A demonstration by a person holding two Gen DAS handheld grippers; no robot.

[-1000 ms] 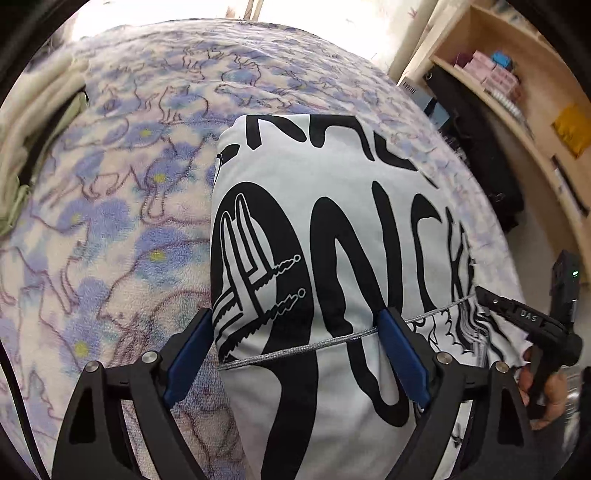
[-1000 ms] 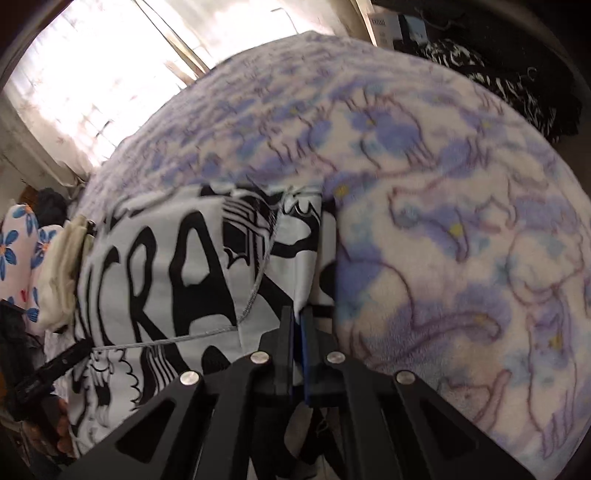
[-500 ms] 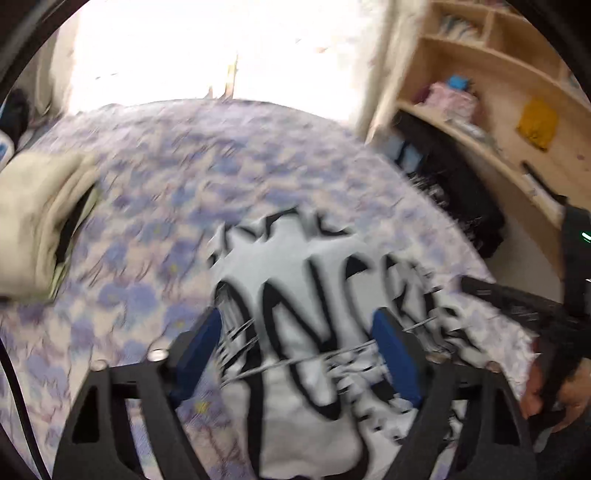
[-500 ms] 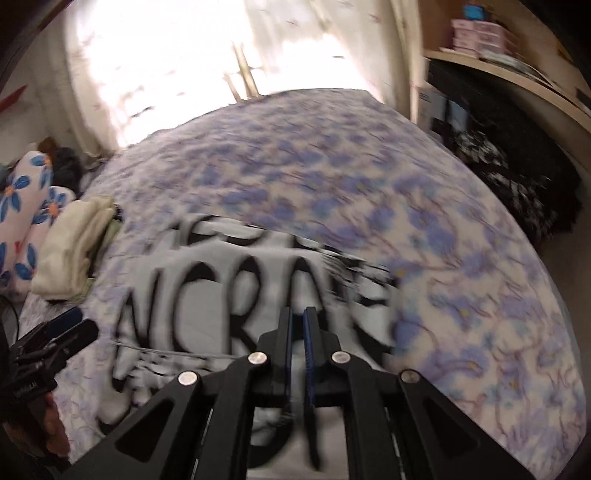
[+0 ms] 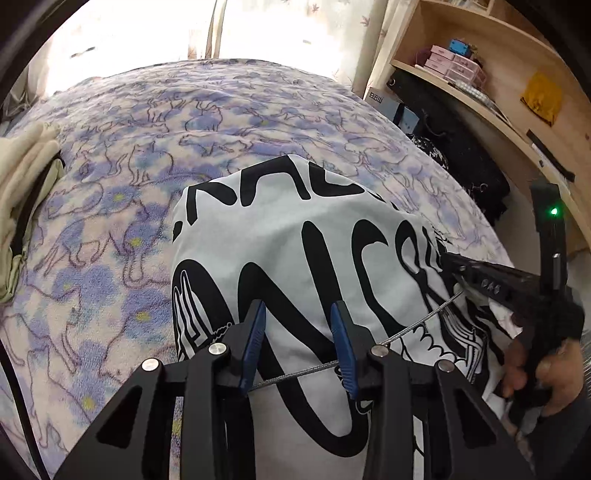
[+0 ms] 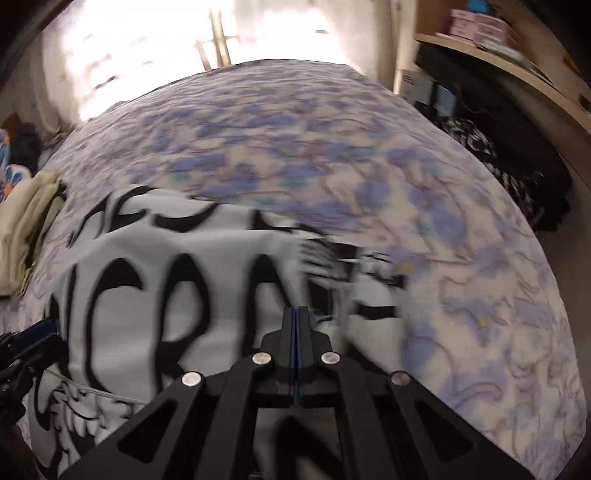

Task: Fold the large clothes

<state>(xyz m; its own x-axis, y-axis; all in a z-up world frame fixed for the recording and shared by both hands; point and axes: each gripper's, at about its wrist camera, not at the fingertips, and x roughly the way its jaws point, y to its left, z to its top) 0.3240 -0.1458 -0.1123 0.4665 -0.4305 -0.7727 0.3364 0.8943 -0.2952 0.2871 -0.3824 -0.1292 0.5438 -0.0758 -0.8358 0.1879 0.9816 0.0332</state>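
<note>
Near hem of white black-lettered cotton garment point(image 5: 295, 229) directly under both grippers, long axis across purple floral bed point(image 5: 155, 122).
Left gripper point(image 5: 298, 326) parted, straddling hem, empty; right gripper point(image 6: 295, 325) clamped on garment's right edge, nearer.

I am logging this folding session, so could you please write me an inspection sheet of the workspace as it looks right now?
Surface: bed blanket with a blue and purple animal print, spread flat.
Job's things: white shirt with large black lettering, lying on the blanket; a grey seam line crosses its near part.
Clutter: cream folded cloth at the bed's left edge.
Grippers: left gripper open over the shirt, not gripping; right gripper shut, apparently on the shirt's right edge, though that view is blurred.
Cables: thin black cable at the left rim of the left view.
Surroundings: wooden shelf with pink boxes, bright curtained window.
</note>
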